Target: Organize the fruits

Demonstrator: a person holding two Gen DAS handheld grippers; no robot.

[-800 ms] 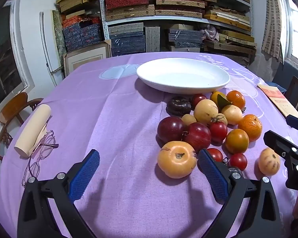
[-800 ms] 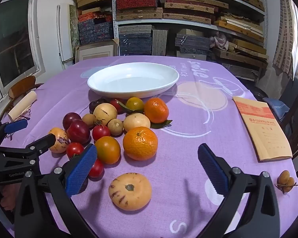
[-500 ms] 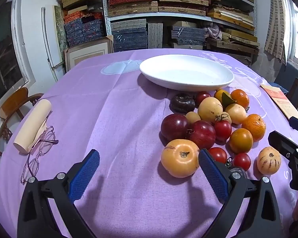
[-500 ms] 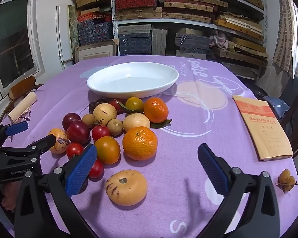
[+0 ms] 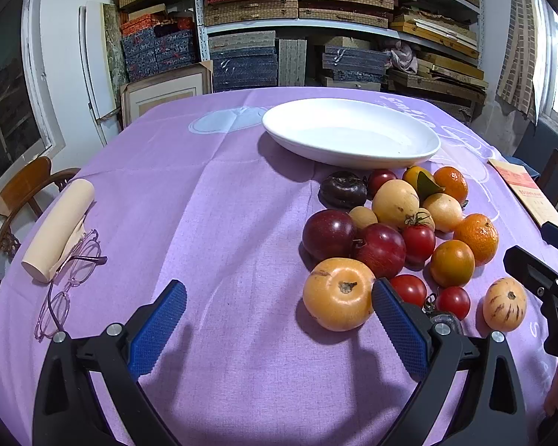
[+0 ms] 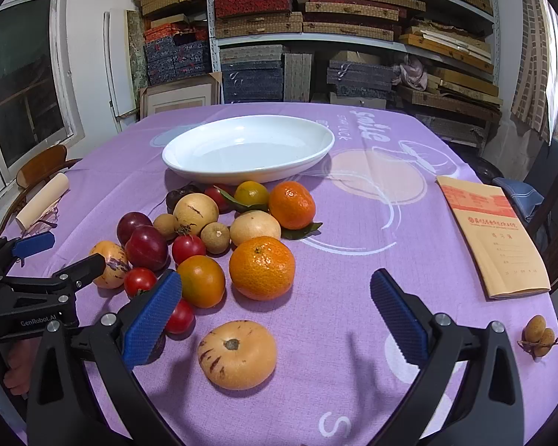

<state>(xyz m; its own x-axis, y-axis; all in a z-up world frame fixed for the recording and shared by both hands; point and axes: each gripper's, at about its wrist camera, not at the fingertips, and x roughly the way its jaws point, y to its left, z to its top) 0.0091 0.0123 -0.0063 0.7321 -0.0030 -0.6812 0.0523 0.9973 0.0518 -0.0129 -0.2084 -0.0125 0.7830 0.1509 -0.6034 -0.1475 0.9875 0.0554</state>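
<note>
hovering open, both grippers (image 6: 275, 301) angled down

The left tool's finger (image 5: 398, 329) hides part of a cherry tomato (image 5: 409, 289).

The purple tablecloth (image 5: 219, 200) is bare on the left side, so a gripper could pass there to reach the white dish (image 5: 349, 133). The pile of fruit (image 5: 394, 230) sits just in front of the dish and blocks the straight way. At the far left edge lie glasses (image 5: 67, 278) and a cream roll (image 5: 57, 230). On the right, a brown notebook (image 6: 494, 238) takes up room.
</note>
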